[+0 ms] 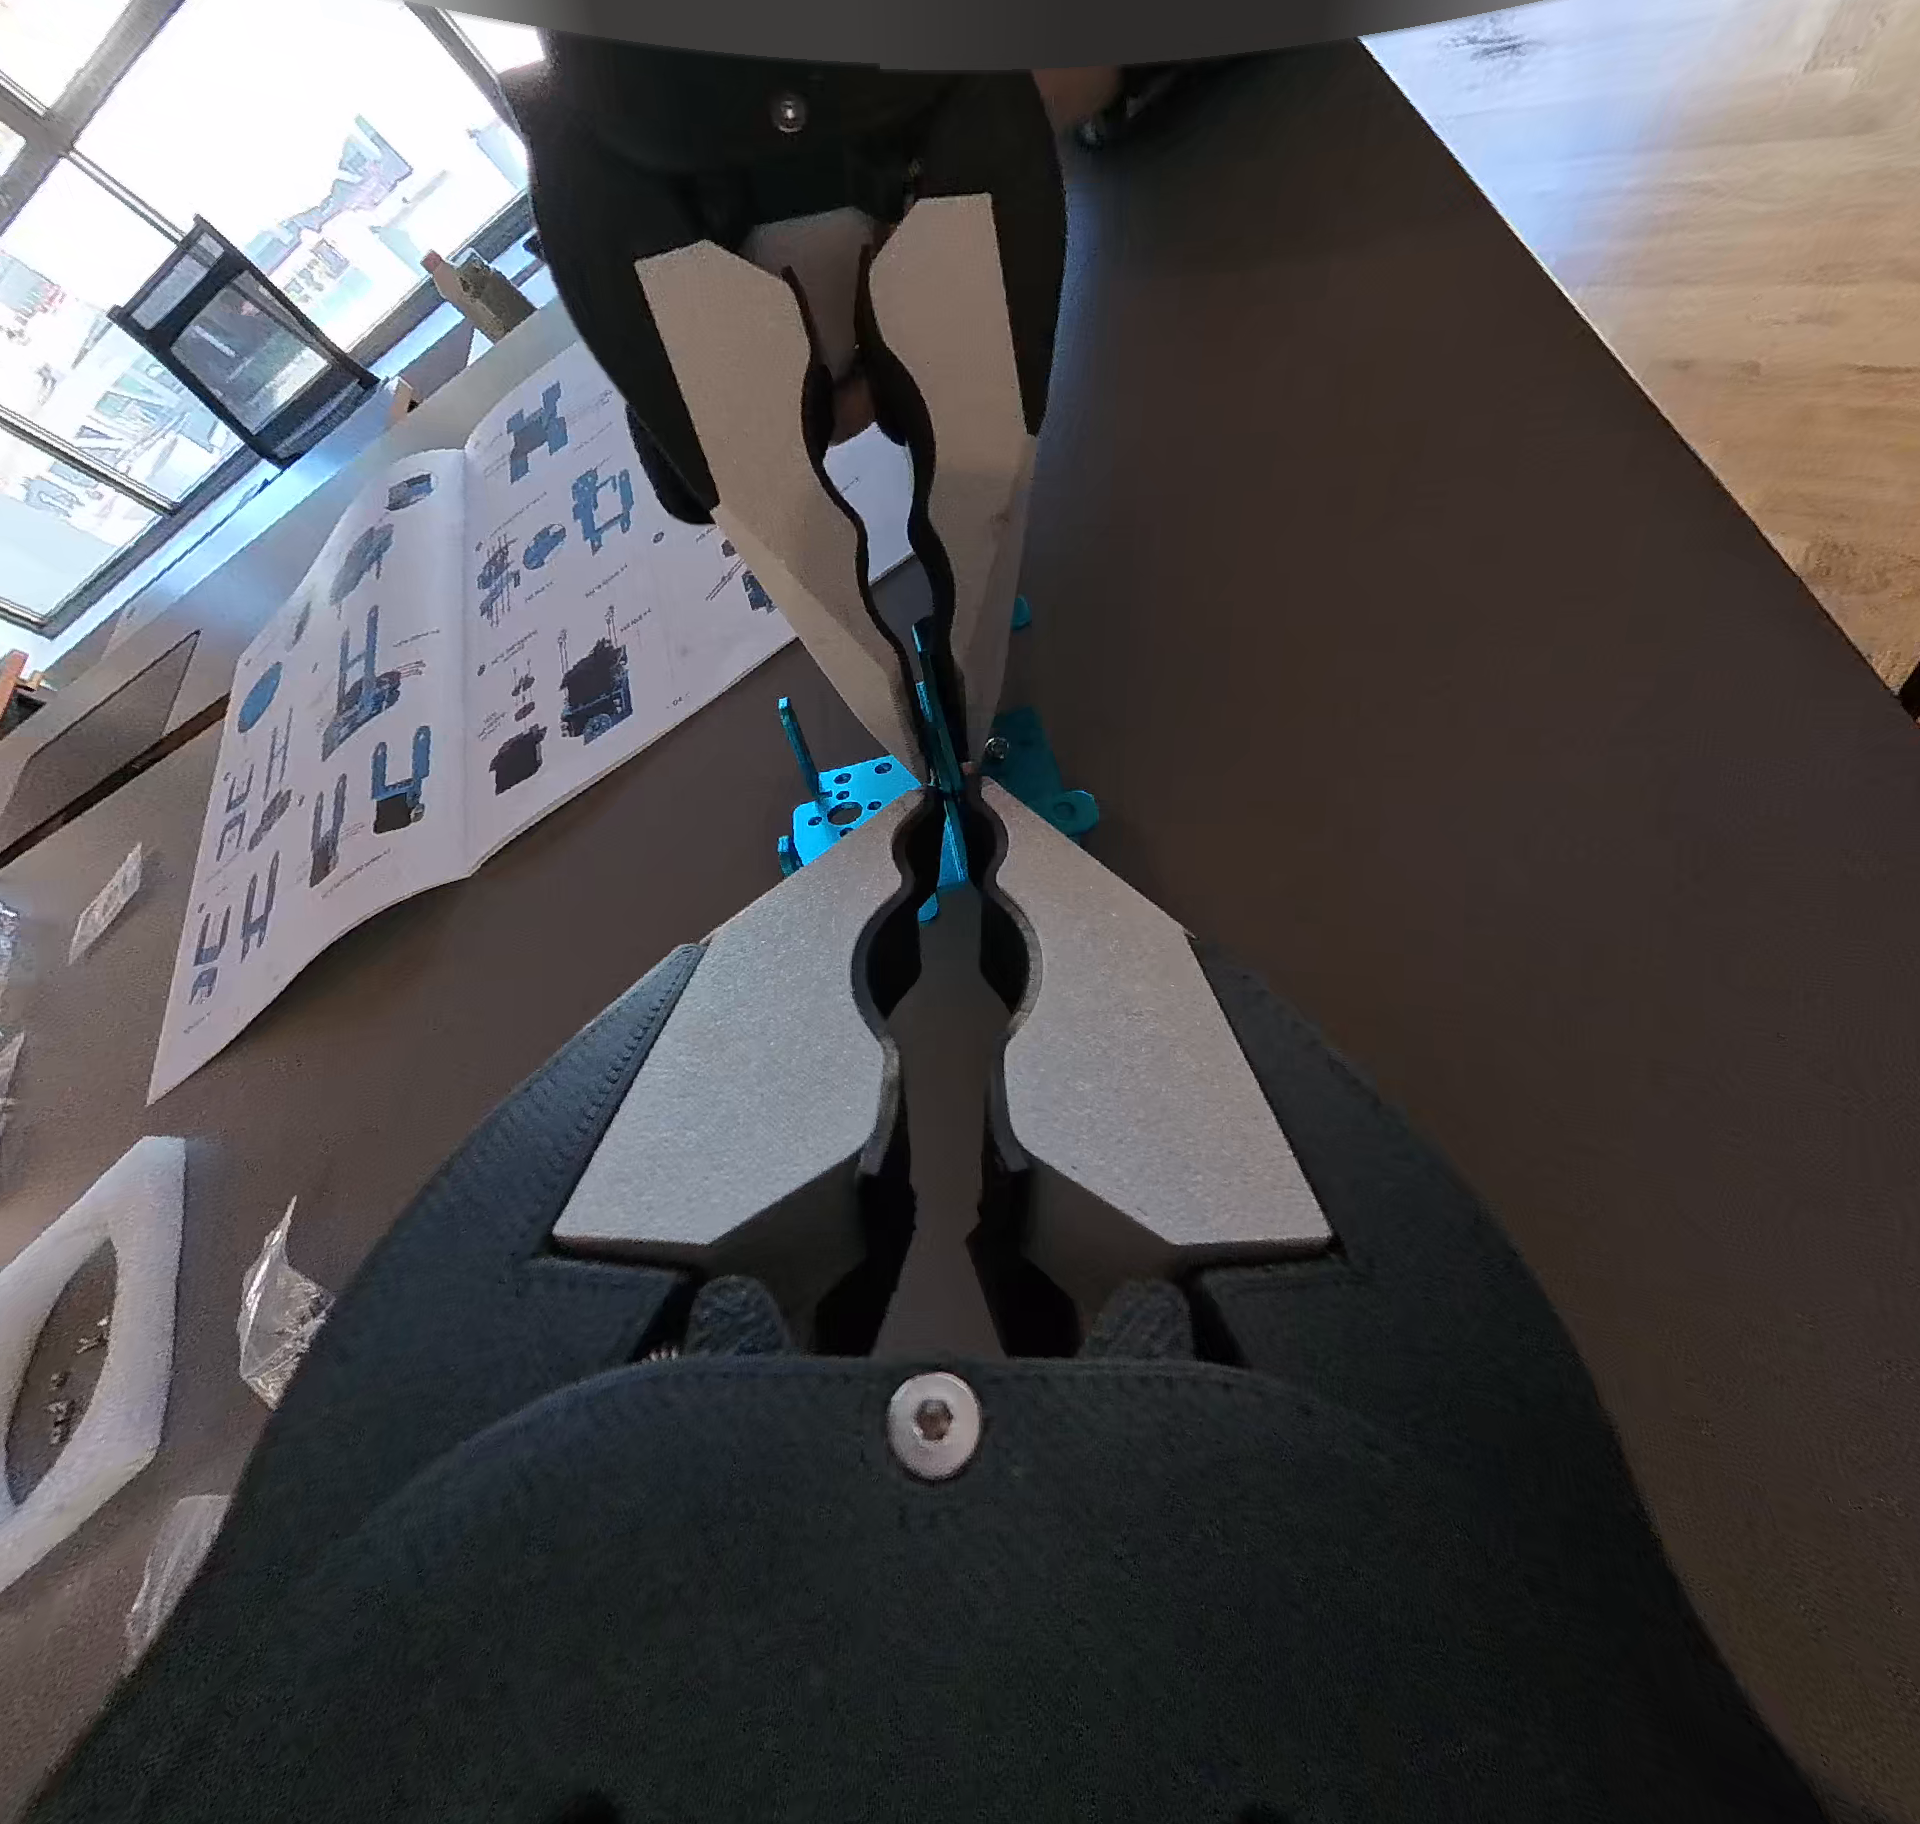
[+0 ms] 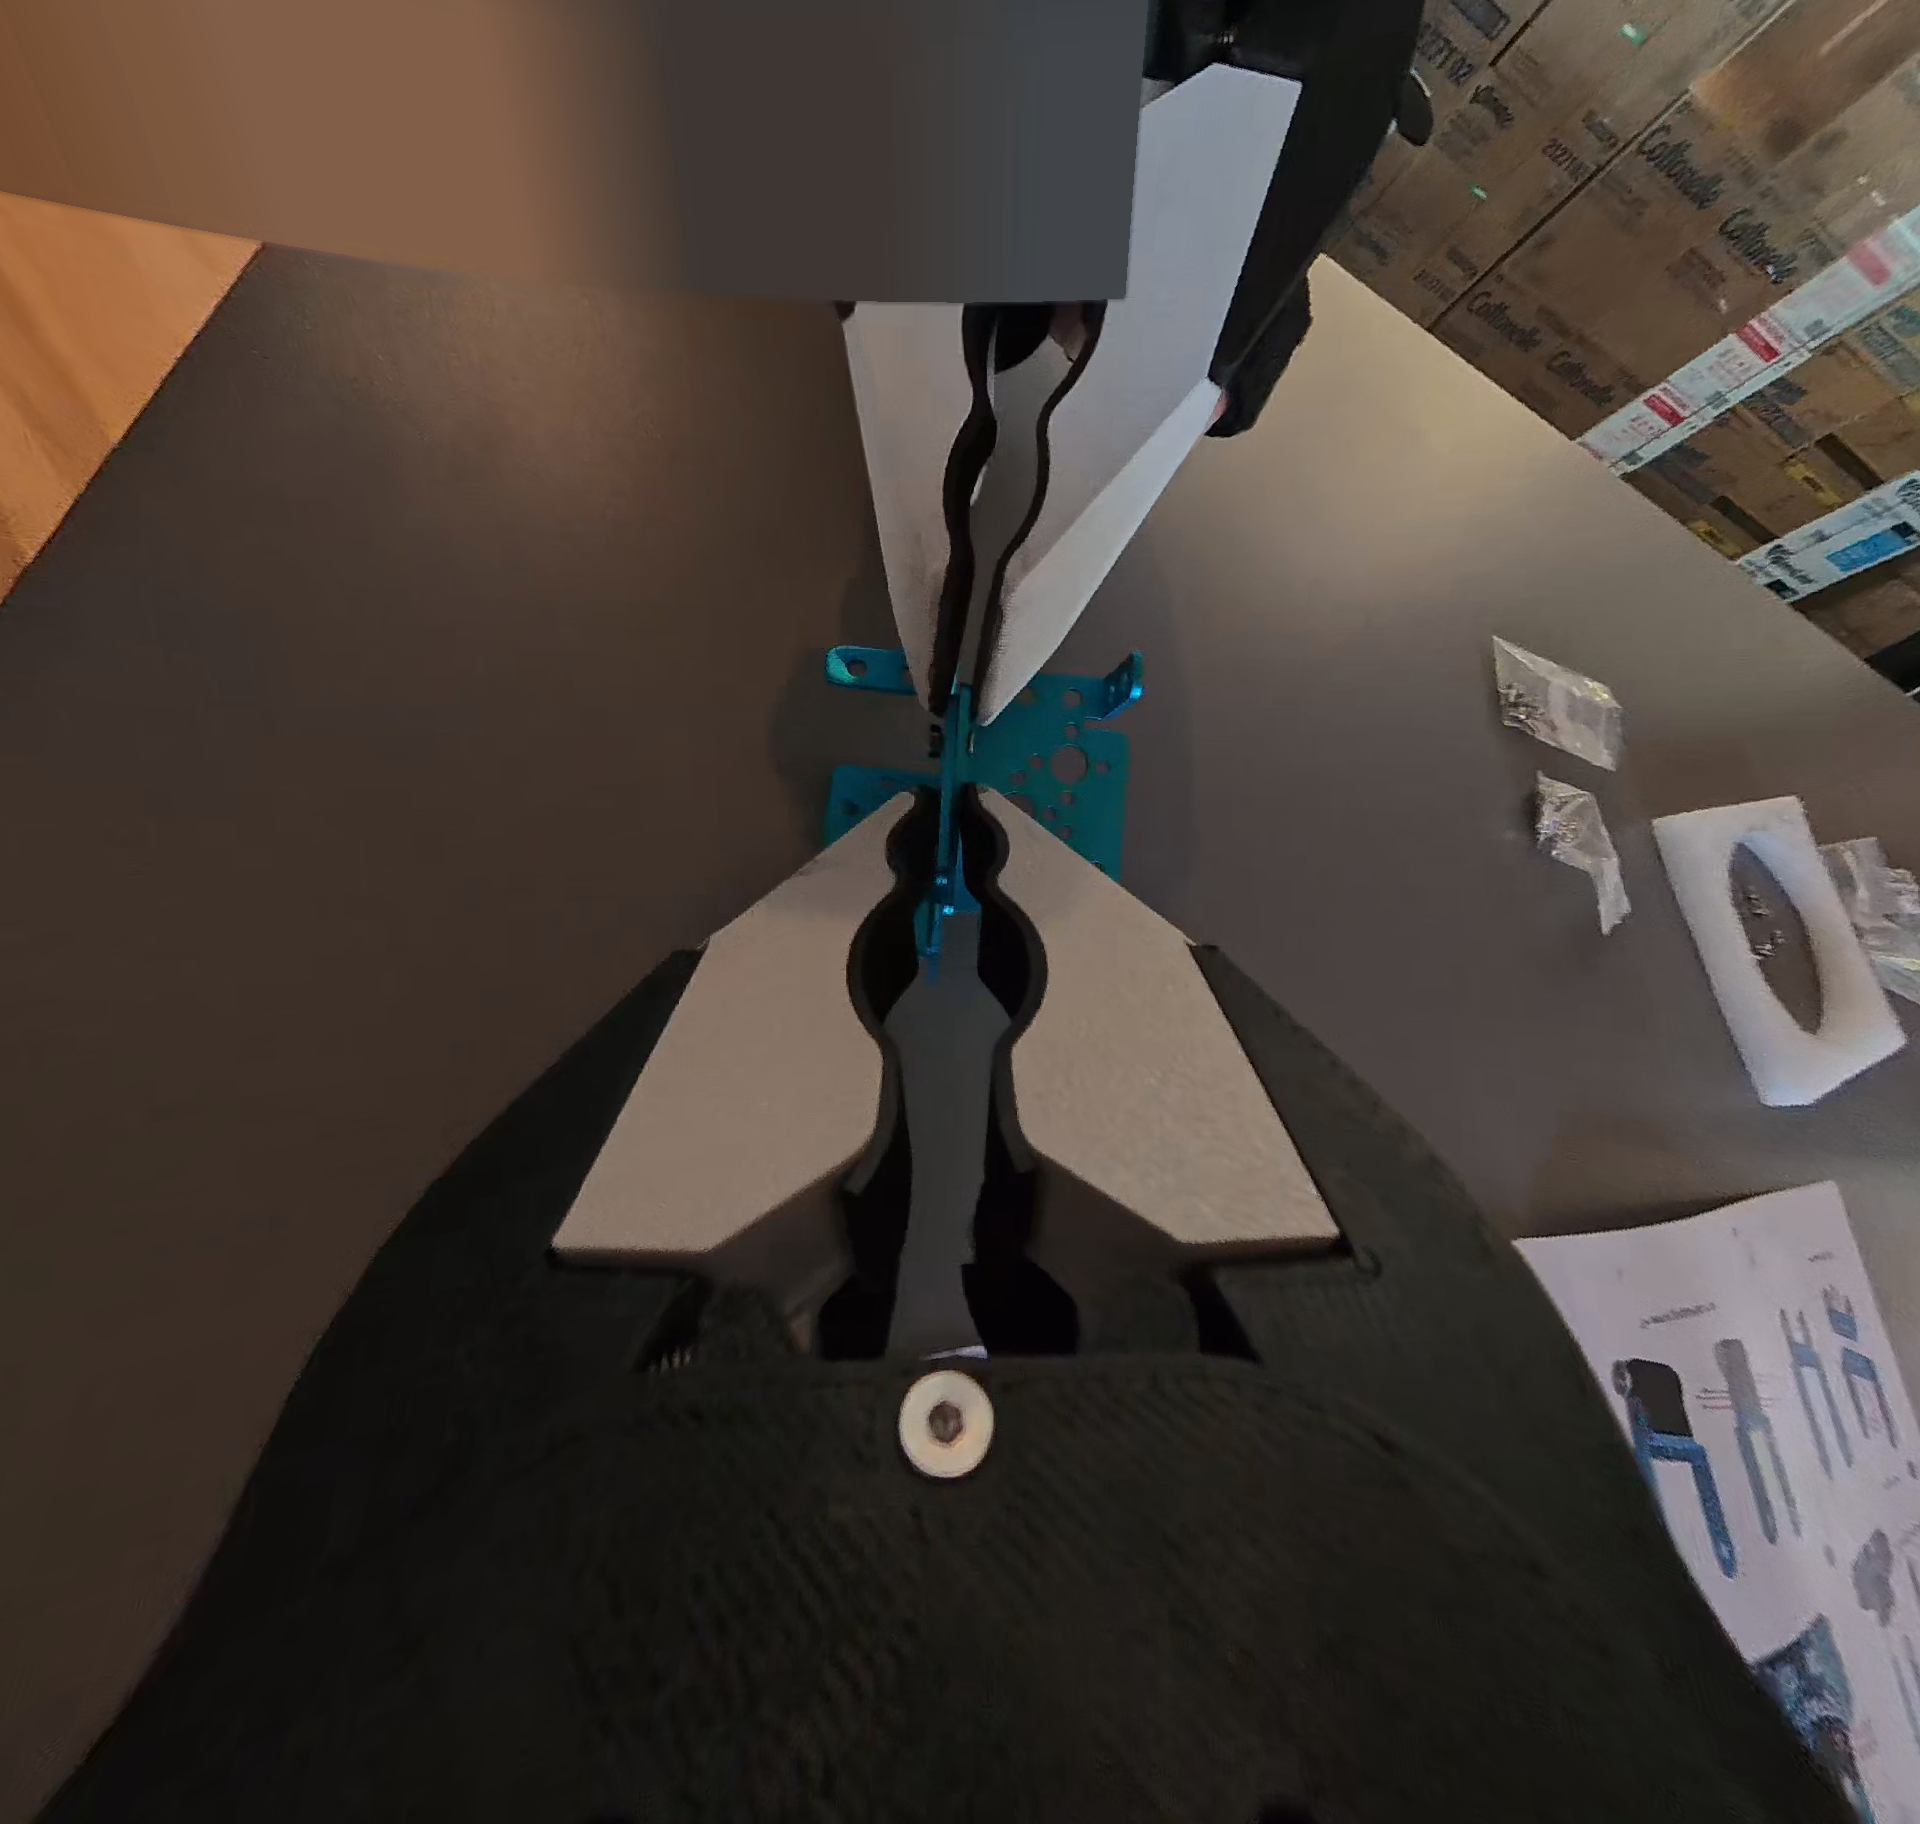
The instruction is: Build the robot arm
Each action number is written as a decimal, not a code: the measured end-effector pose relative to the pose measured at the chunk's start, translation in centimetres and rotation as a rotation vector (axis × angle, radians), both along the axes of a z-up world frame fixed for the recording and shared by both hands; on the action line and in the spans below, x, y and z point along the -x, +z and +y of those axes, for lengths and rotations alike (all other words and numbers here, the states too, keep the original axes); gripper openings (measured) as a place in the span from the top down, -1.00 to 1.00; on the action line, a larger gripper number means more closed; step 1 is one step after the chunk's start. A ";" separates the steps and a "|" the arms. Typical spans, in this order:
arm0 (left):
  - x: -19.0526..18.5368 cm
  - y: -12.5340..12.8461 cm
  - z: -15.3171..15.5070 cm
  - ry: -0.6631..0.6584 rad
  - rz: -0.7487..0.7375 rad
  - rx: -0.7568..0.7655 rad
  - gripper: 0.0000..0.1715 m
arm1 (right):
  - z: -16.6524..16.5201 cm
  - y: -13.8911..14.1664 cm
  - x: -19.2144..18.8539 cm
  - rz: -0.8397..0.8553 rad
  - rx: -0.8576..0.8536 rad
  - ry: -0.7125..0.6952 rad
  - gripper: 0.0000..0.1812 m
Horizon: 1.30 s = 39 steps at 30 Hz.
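1. The left gripper [image 1: 951,798], with grey faceted fingers on a black textured body, is seen at lower centre of the left wrist view; its jaws are closed on a thin, upright blue anodised metal strip [image 1: 954,839].
2. The right gripper [image 2: 948,798], of the same build, is seen at lower centre of the right wrist view; its jaws are likewise clamped on the blue strip [image 2: 951,818], which stands edge-on between the fingertips.
3. In each view, the opposite gripper is seen entering from the top of the frame, its tips meeting the same strip from the far side [image 1: 940,735] [image 2: 961,704].
4. A flat blue anodised metal plate with drilled holes [image 2: 1060,766] is located directly beneath the strip, at the centre of the dark grey matte tabletop [image 2: 468,735]. Whether the strip is touching the plate cannot be told.
5. An open white instruction booklet with blue diagrams [image 1: 436,652] is laid at centre left of the left wrist view.
6. A white foam block with an oval cut-out [image 2: 1766,953] and small clear plastic bags of hardware [image 2: 1558,699] are placed at the right of the right wrist view, well apart from the grippers.
7. Stacked cardboard boxes [image 2: 1662,164] are visible at upper right.
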<state>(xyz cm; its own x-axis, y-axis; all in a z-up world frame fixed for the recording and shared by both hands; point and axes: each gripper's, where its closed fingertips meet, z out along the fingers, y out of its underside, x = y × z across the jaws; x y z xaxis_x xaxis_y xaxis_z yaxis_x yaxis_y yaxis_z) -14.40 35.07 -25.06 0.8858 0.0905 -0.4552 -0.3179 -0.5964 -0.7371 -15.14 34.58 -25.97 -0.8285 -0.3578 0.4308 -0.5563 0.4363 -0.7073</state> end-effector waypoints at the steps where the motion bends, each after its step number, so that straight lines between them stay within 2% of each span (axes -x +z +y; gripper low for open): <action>1: 0.1 0.0 0.0 0.004 -0.003 -0.005 0.97 | 0.0 0.0 0.1 0.013 0.003 -0.005 0.96; 6: 0.6 0.4 -0.2 0.036 0.002 -0.036 0.82 | -0.1 0.1 0.1 0.040 0.016 0.004 0.96; 16: -0.3 0.0 0.3 0.000 -0.116 -0.077 0.93 | 0.0 0.1 -0.2 0.095 0.036 0.043 0.96; 22: -0.4 0.1 0.5 -0.019 -0.155 -0.119 0.93 | 0.1 0.1 -0.4 0.044 0.031 0.058 0.96; 27: -1.0 0.1 0.6 -0.051 -0.248 -0.156 0.93 | 0.3 0.0 -0.9 0.004 0.028 0.093 0.96; 32: -1.5 0.1 0.7 -0.070 -0.265 -0.151 0.93 | 0.4 0.0 -1.5 -0.020 0.024 0.125 0.96; 35: -2.0 0.2 0.6 -0.077 -0.314 -0.152 0.91 | 0.5 0.0 -1.6 -0.016 0.025 0.132 0.96; 39: -2.3 0.4 0.6 -0.095 -0.482 -0.166 0.78 | 0.5 0.0 -1.5 -0.007 0.026 0.127 0.96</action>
